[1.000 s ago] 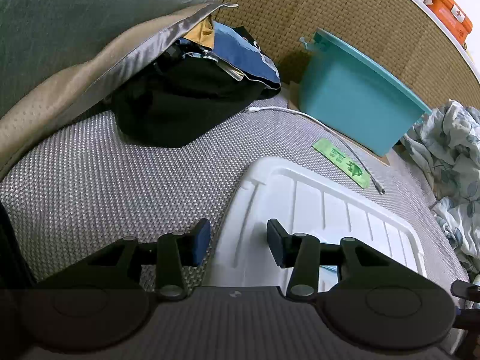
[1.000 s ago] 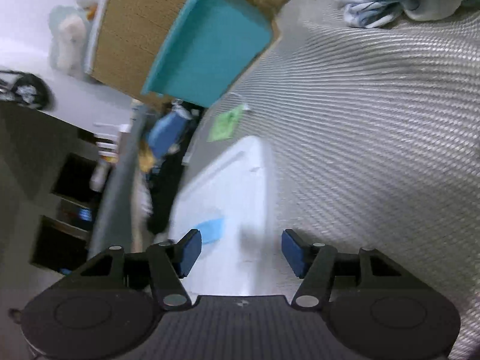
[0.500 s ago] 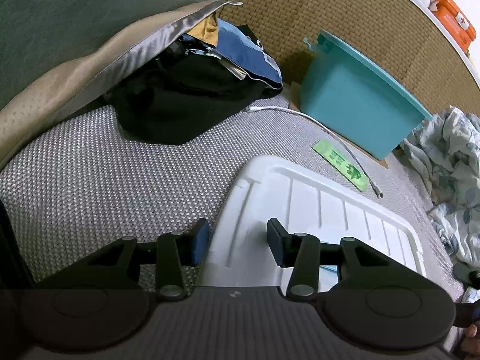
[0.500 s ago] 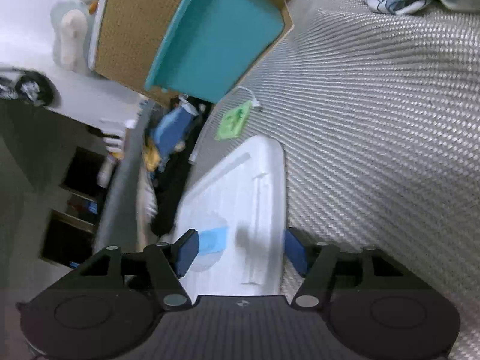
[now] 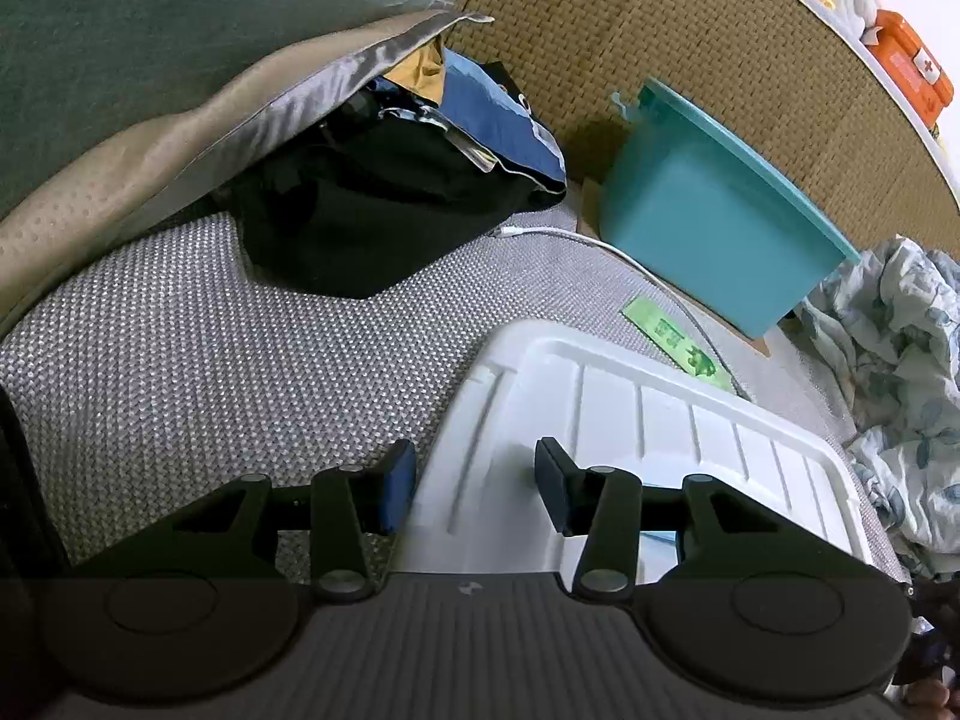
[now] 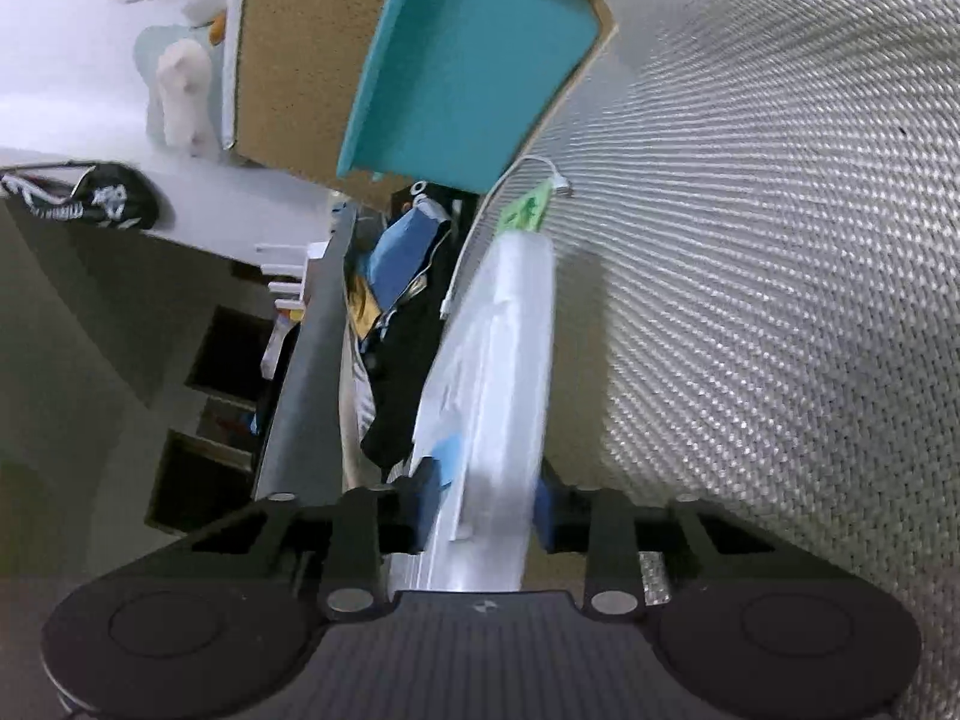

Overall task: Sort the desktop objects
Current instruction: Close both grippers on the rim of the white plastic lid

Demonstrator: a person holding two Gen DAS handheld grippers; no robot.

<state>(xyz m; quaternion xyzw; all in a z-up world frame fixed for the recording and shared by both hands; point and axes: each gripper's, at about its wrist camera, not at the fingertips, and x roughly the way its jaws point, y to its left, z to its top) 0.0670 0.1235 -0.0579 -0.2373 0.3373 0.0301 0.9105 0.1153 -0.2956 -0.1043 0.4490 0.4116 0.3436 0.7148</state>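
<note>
A white ribbed plastic lid lies on the grey woven mat. My left gripper straddles its near left corner, one pad against the rim and the other on top, and holds it. In the right wrist view the lid shows edge-on with a blue tag on it. My right gripper is closing its jaws, and both pads press on the lid's edge. A green paper slip and a white cable lie just beyond the lid.
A teal bin stands against a woven rattan wall behind the lid. A black bag with blue cloth sits under a grey pillow at the left. Floral bedding is bunched at the right. An orange case rests on the top shelf.
The right gripper's jaws have come together onto the lid's edge, and its view has tipped so the lid now shows edge-on. The left gripper has kept still.
</note>
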